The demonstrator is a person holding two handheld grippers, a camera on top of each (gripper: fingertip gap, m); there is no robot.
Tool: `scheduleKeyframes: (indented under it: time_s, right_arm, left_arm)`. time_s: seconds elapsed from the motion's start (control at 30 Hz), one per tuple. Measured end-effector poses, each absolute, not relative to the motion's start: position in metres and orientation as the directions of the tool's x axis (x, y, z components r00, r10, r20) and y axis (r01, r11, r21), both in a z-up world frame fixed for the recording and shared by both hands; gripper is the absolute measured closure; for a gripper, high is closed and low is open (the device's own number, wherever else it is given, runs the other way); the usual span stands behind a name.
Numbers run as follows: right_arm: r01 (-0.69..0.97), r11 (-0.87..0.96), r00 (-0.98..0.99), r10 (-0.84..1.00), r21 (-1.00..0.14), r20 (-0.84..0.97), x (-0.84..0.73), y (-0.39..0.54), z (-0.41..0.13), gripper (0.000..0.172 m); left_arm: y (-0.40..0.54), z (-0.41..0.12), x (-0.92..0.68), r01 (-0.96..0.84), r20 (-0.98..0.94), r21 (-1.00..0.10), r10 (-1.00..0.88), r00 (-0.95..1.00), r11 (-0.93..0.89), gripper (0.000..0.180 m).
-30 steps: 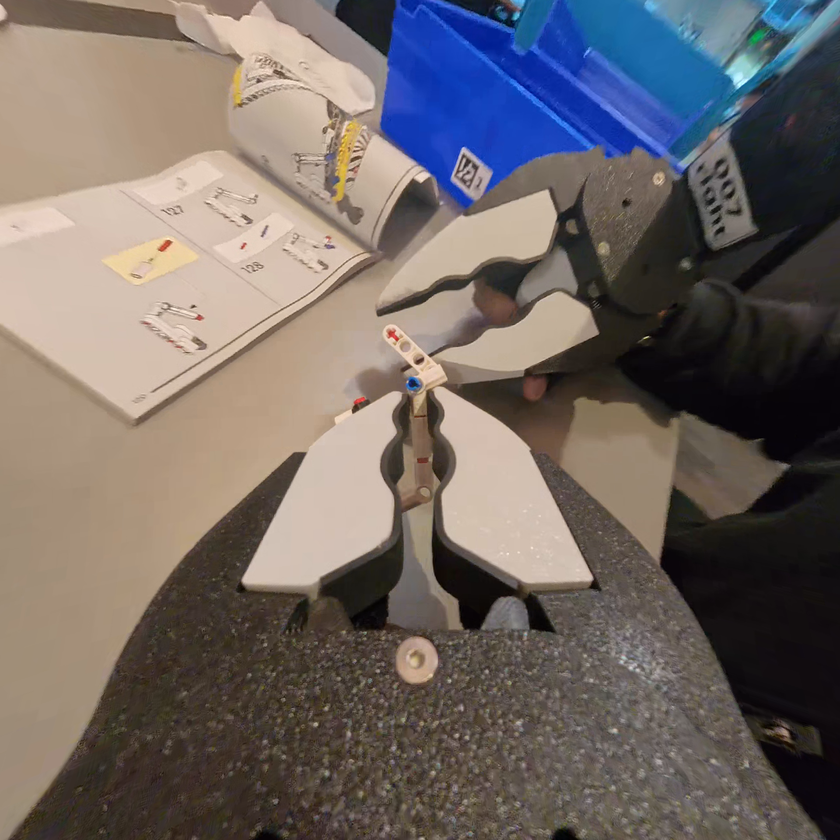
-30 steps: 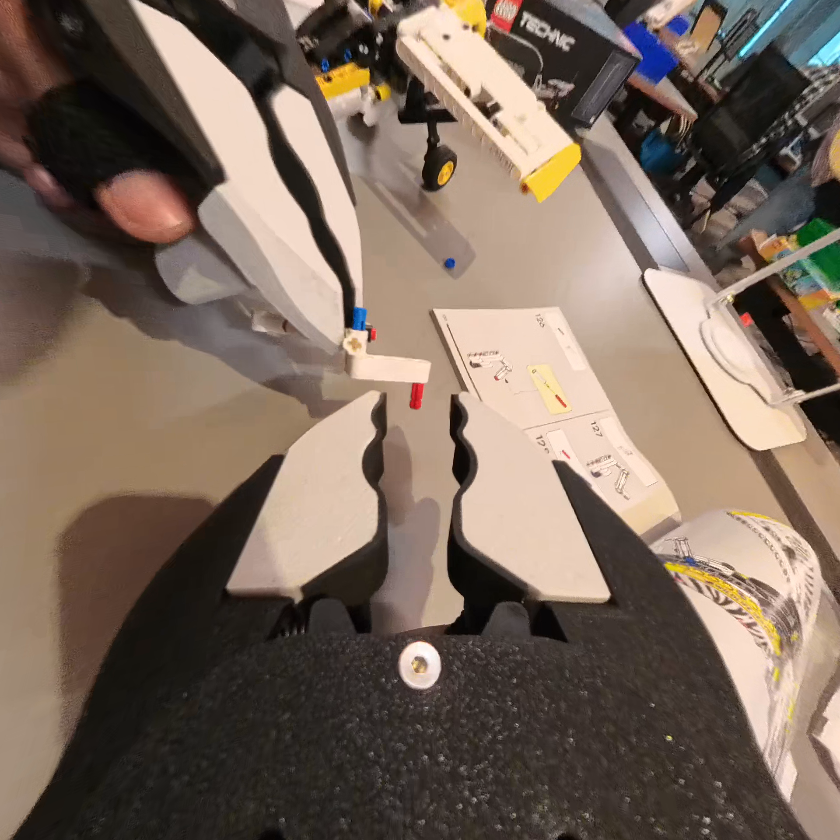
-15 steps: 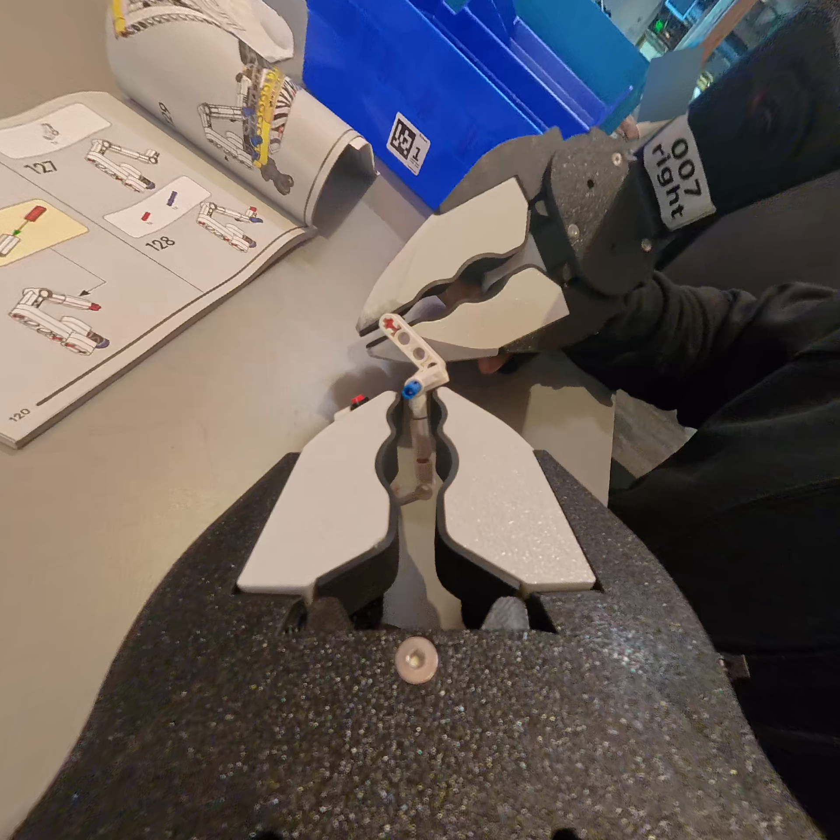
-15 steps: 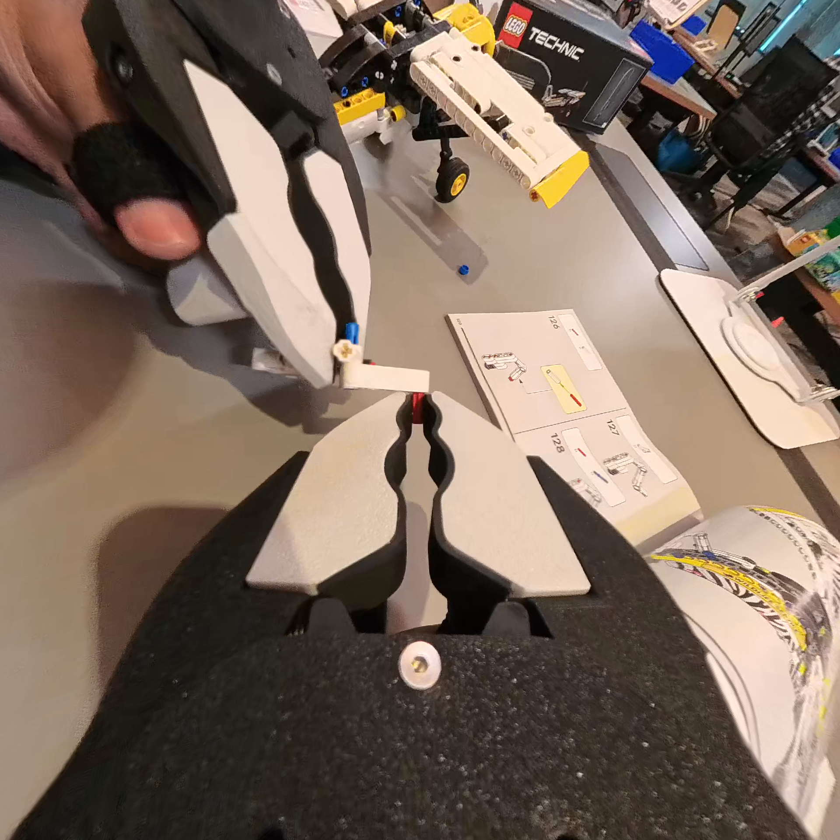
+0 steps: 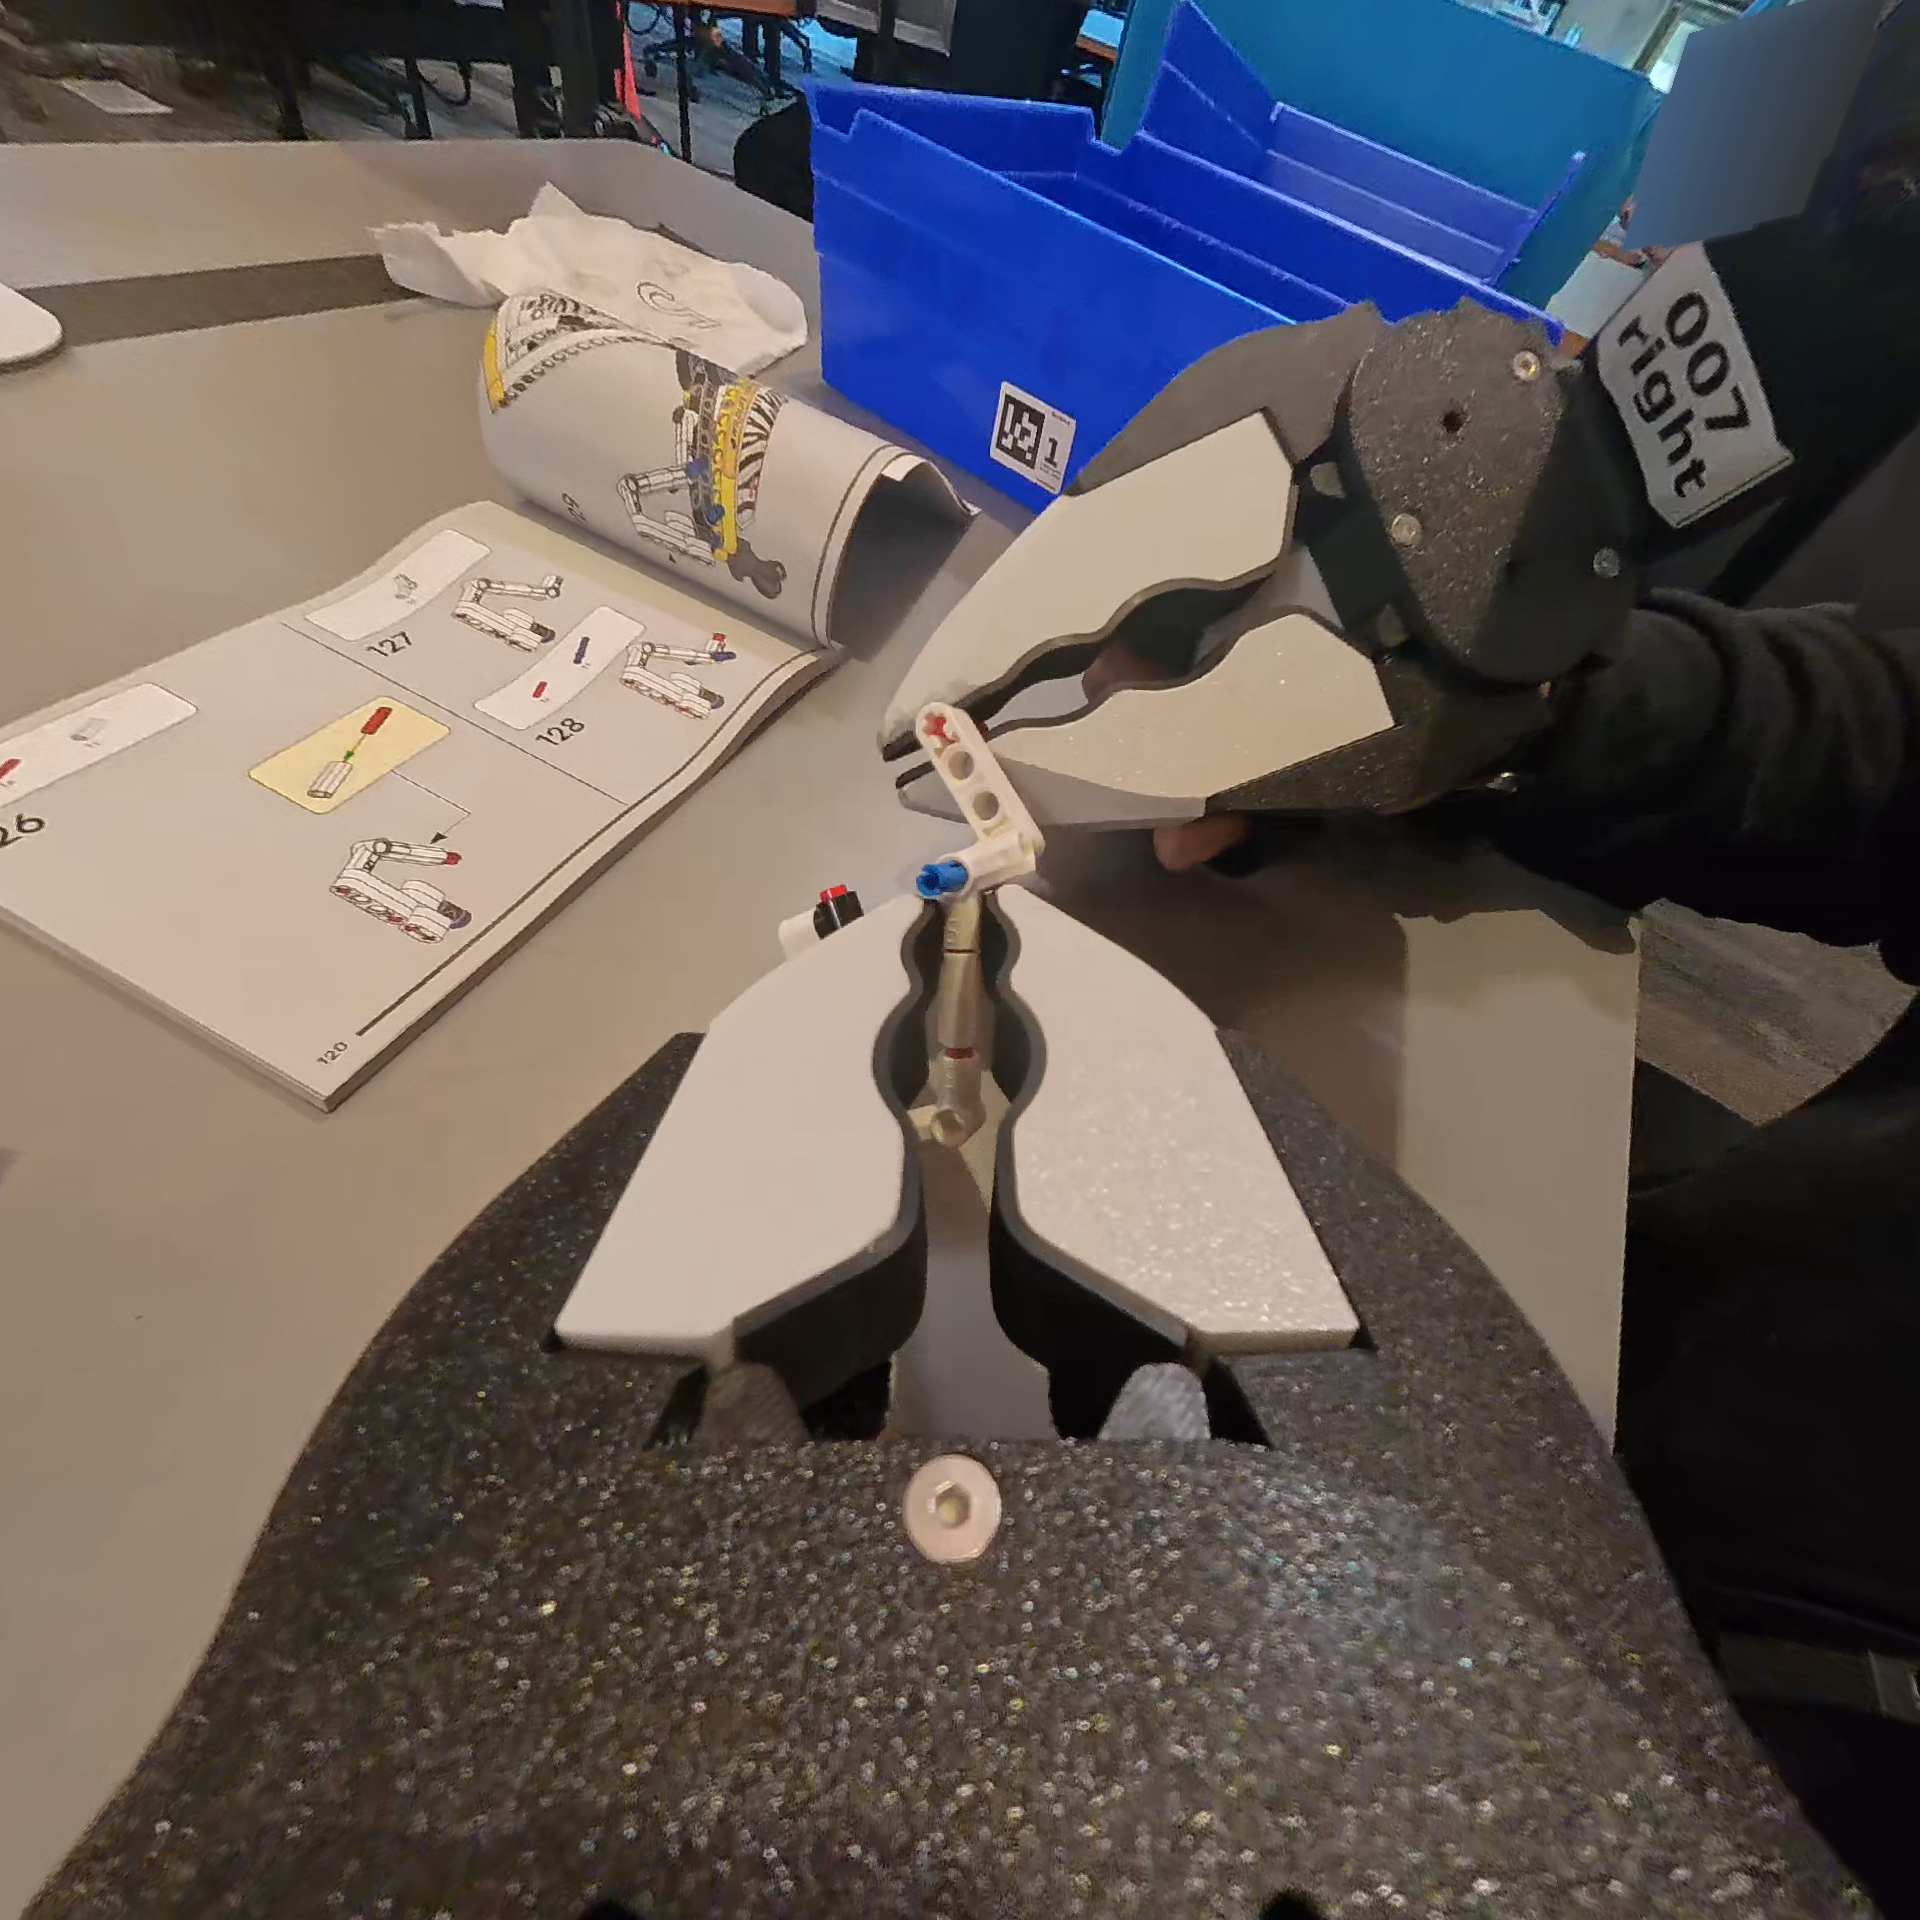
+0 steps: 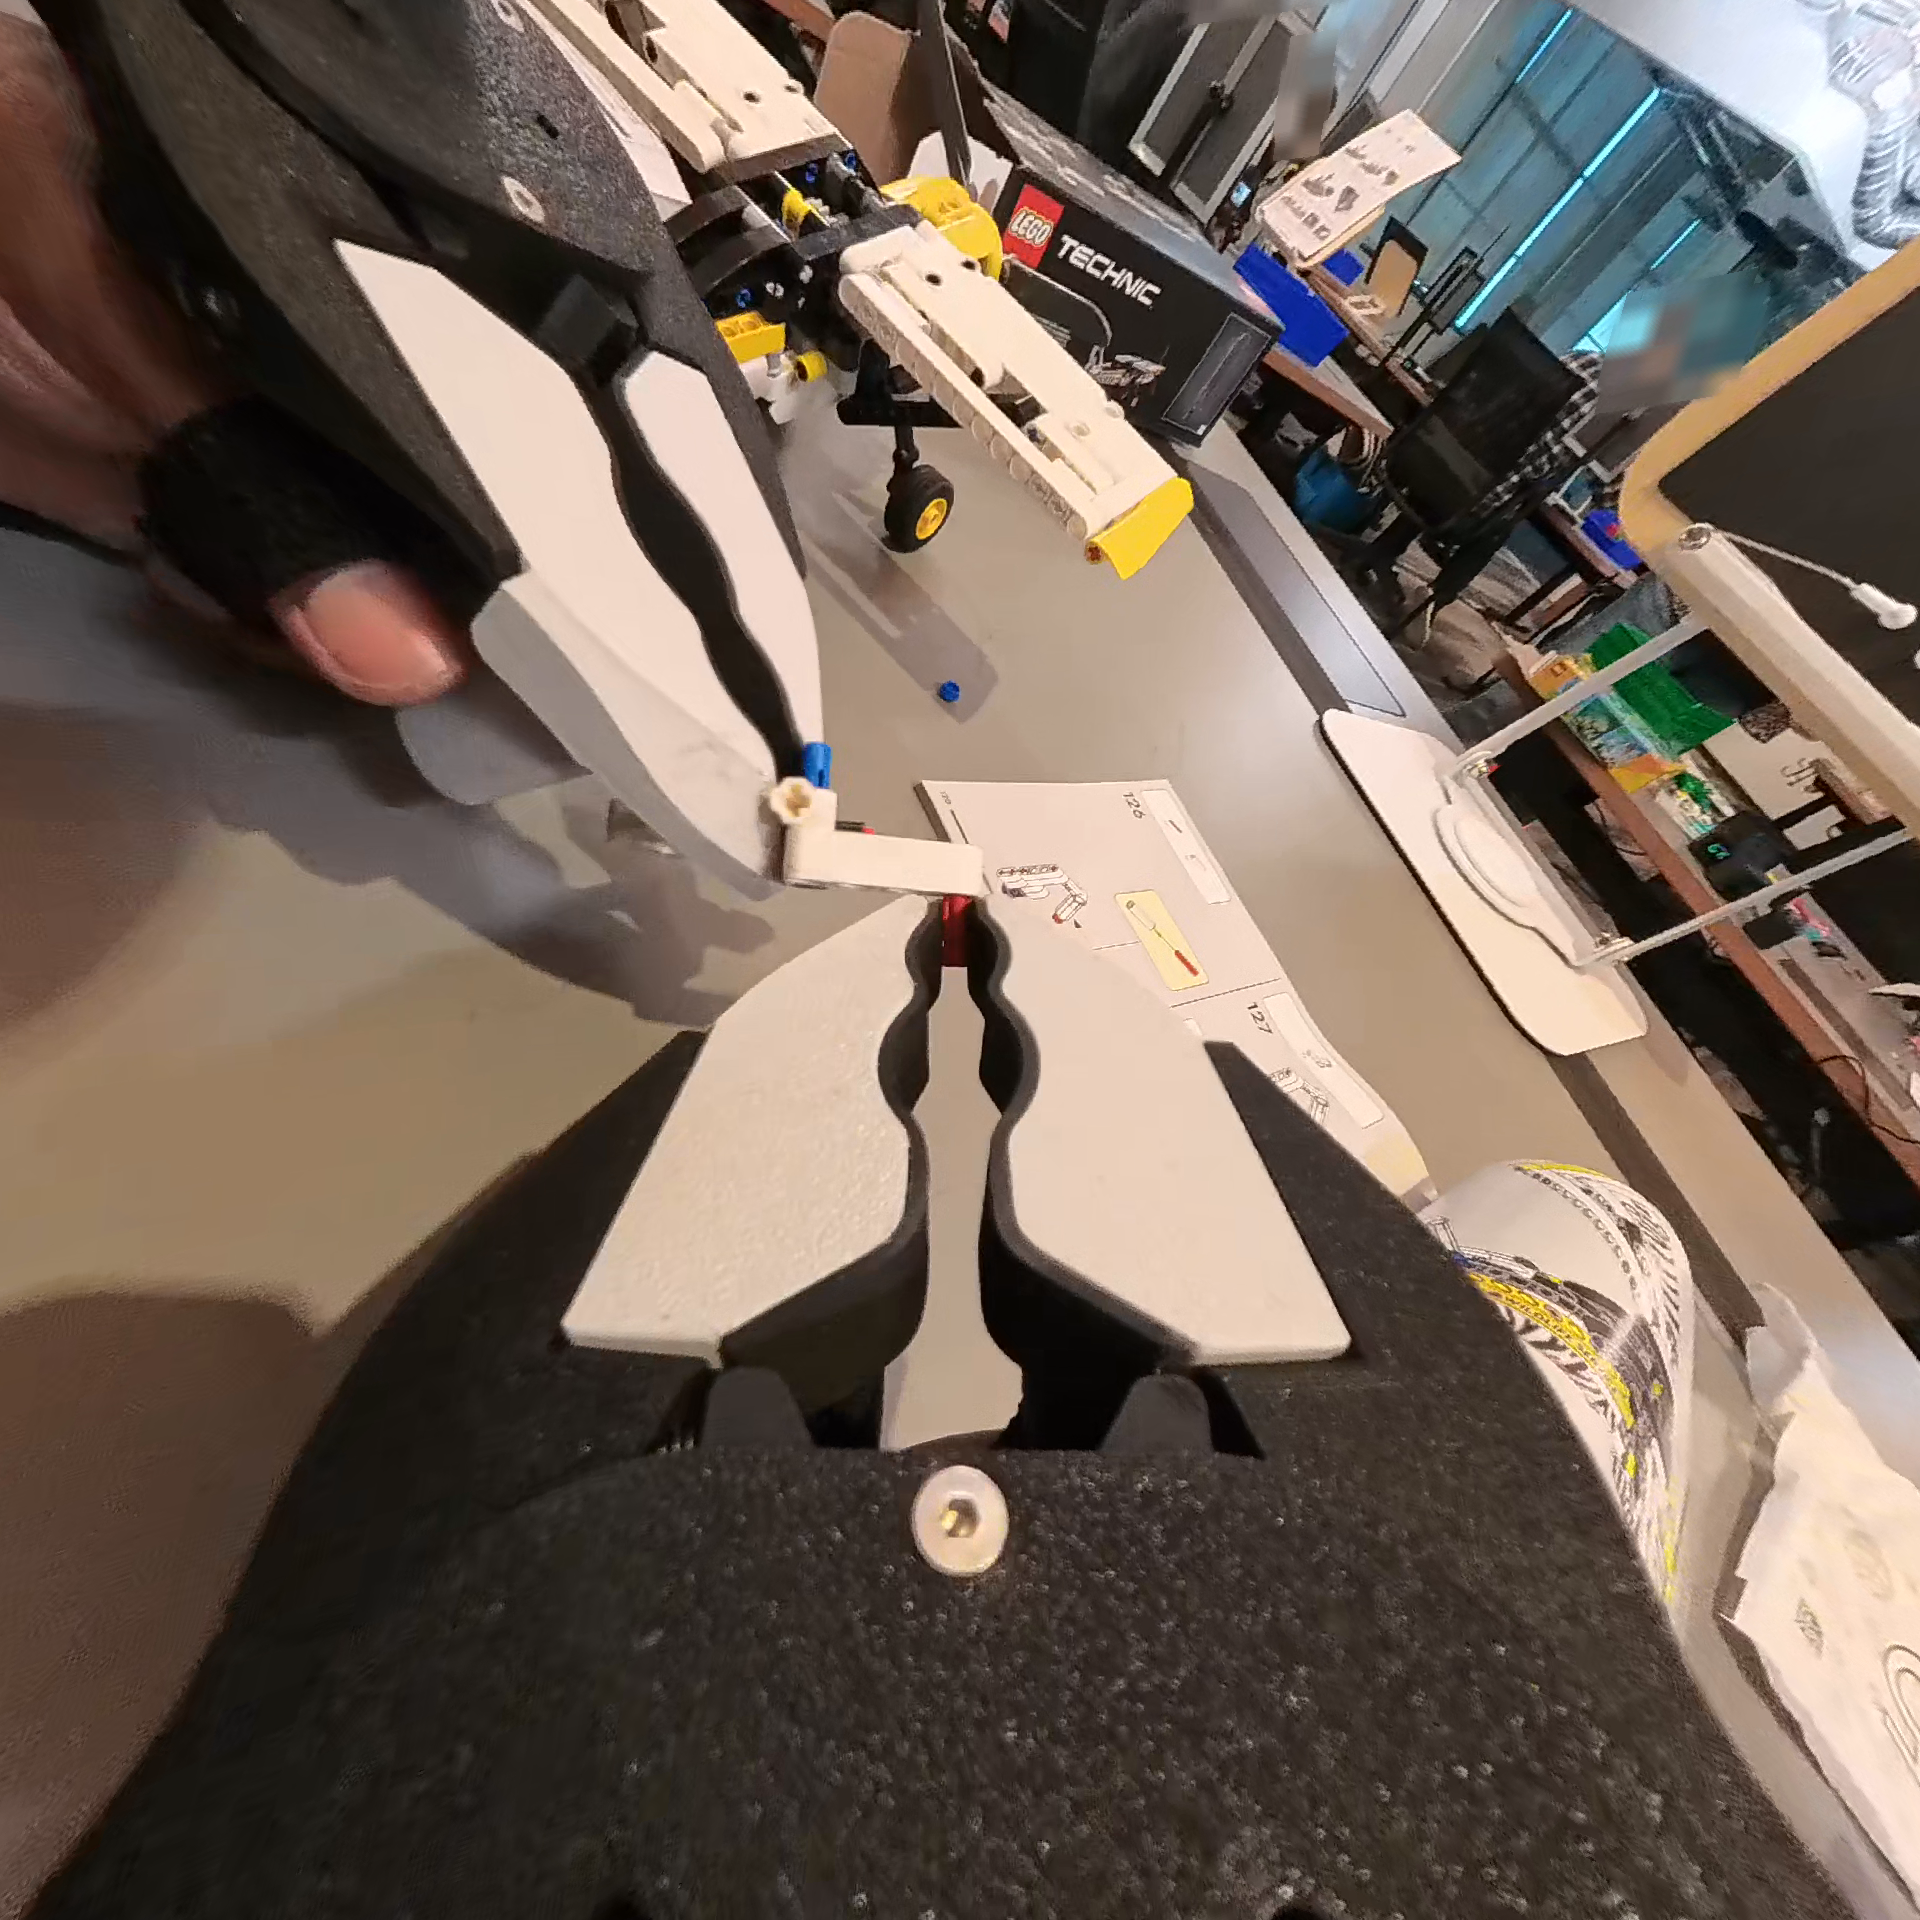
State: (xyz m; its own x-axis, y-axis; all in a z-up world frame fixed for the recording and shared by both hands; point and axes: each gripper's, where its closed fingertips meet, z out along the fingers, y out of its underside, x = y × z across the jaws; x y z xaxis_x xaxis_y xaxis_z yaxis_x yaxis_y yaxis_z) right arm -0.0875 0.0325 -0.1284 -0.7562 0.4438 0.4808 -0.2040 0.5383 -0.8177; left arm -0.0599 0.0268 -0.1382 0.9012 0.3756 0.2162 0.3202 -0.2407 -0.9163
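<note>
My left gripper (image 5: 961, 914) is shut on a grey rod piece (image 5: 956, 997) that stands between its pads. A blue pin (image 5: 940, 881) and a white holed beam (image 5: 977, 784) sit on the rod's top end. A red axle (image 6: 954, 930) sticks out of the beam's far end (image 5: 938, 724). My right gripper (image 6: 954, 925) is shut on that red axle, just under the white beam (image 6: 883, 862). It also shows in the left wrist view (image 5: 899, 758), coming in from the right. The left gripper (image 6: 790, 790) shows in the right wrist view at upper left, with a hand behind it.
An open instruction booklet (image 5: 312, 790) lies on the grey table (image 5: 208, 1247), with crumpled paper (image 5: 582, 260) and a blue bin (image 5: 1039, 291) behind. A small white, black and red piece (image 5: 821, 920) lies by my left fingertips. A white and yellow model (image 6: 987, 364), a black box (image 6: 1132, 312) and a loose blue pin (image 6: 947, 690) are farther off. The grippers are tip to tip, or close to it. The left tips stand about 15 centimeters off the loose blue pin (image 6: 947, 690).
My right gripper was open in front of the red axle and has closed on it. My left gripper has kept its hold on the grey rod. Both views have shifted a little.
</note>
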Motion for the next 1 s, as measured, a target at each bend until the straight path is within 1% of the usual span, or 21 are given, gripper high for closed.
scheduleKeyframes:
  time_s: [0.3, 0.57, 0.77, 1.0]
  right_arm:
    - [-0.212, 0.581, -0.693, 0.478, -0.786, 0.540, -0.091, 0.034, -0.129, 0.167]
    - [-0.292, 0.695, -0.552, 0.439, -0.657, 0.709, -0.092, 0.039, -0.129, 0.167]
    - [-0.327, 0.755, -0.454, 0.401, -0.568, 0.795, -0.090, 0.040, -0.126, 0.167]
    - [-0.361, 0.785, -0.395, 0.361, -0.504, 0.845, -0.084, 0.040, -0.124, 0.167]
  left_arm:
    - [0.023, -0.132, -0.064, 0.344, 0.250, -0.923, 0.415, 0.875, -0.170, 0.173]
    - [0.020, -0.134, -0.072, 0.409, 0.314, -0.902, 0.445, 0.839, -0.135, 0.173]
    - [0.020, -0.138, -0.075, 0.442, 0.338, -0.886, 0.457, 0.823, -0.142, 0.173]
    - [0.022, -0.142, -0.077, 0.463, 0.348, -0.872, 0.462, 0.816, -0.161, 0.172]
